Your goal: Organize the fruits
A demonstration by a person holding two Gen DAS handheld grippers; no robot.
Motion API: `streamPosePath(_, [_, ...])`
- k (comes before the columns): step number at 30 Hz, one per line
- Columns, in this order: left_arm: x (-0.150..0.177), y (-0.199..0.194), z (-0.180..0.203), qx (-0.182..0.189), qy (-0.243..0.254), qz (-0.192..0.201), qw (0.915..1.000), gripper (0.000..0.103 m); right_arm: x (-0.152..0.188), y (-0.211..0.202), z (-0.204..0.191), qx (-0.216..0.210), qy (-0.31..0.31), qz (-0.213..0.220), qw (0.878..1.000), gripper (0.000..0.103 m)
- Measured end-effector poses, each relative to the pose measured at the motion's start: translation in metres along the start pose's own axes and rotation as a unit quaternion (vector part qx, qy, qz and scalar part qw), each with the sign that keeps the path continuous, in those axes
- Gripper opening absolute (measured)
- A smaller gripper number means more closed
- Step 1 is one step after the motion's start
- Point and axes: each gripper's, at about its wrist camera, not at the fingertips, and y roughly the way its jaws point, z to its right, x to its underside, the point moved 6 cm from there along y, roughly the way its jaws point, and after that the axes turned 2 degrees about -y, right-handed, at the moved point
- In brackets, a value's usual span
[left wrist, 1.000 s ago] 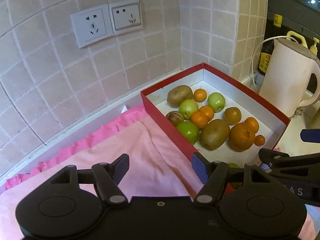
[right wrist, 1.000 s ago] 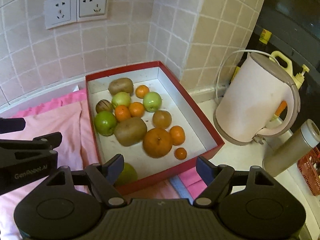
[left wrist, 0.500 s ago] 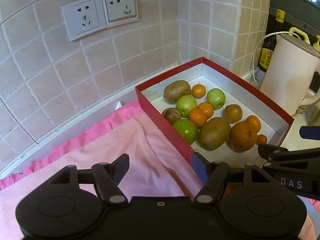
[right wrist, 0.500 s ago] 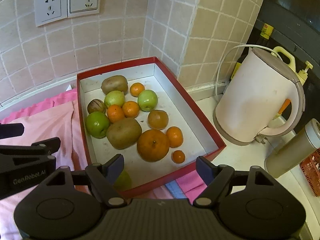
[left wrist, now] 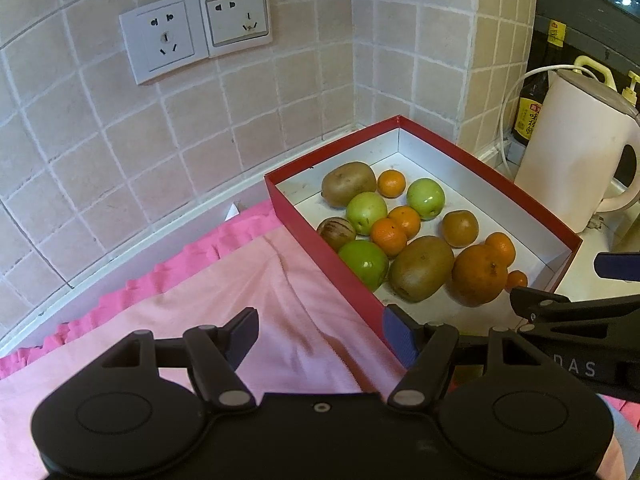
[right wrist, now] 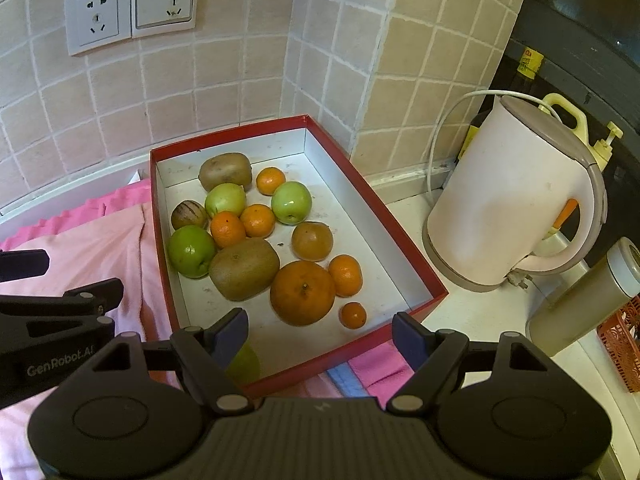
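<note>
Both tongs gape, holding nothing — the left tongs (left wrist: pixel 320 334) over the pink cloth (left wrist: pixel 224 300), the right tongs (right wrist: pixel 320 336) over the near edge of the red box (right wrist: pixel 404 240). Beyond, the fruit (right wrist: pixel 244 268) lies inside it — kettle (right wrist: pixel 508 208) beside, on the counter (right wrist: pixel 480 320).

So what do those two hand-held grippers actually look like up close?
Both are matte black plastic. Each hand-held gripper, the left and the right, has a wide body with two round discs, silver pivot pins, angled link arms and two fingers with dark blue ribbed pads. The left one's side reads "GenRobot.AI" in pale lettering; the right one's shows "DAS". No cables or sleeves show.
</note>
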Motion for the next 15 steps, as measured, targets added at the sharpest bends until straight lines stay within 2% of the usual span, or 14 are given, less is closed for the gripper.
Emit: streamPosePath(15, [-0.0002, -0.0019, 0.0009, -0.002, 0.002, 0.002, 1.0000, 0.081, 0.0017, -0.0007, 0.0003, 0.003, 0.002, 0.000, 1.000, 0.081])
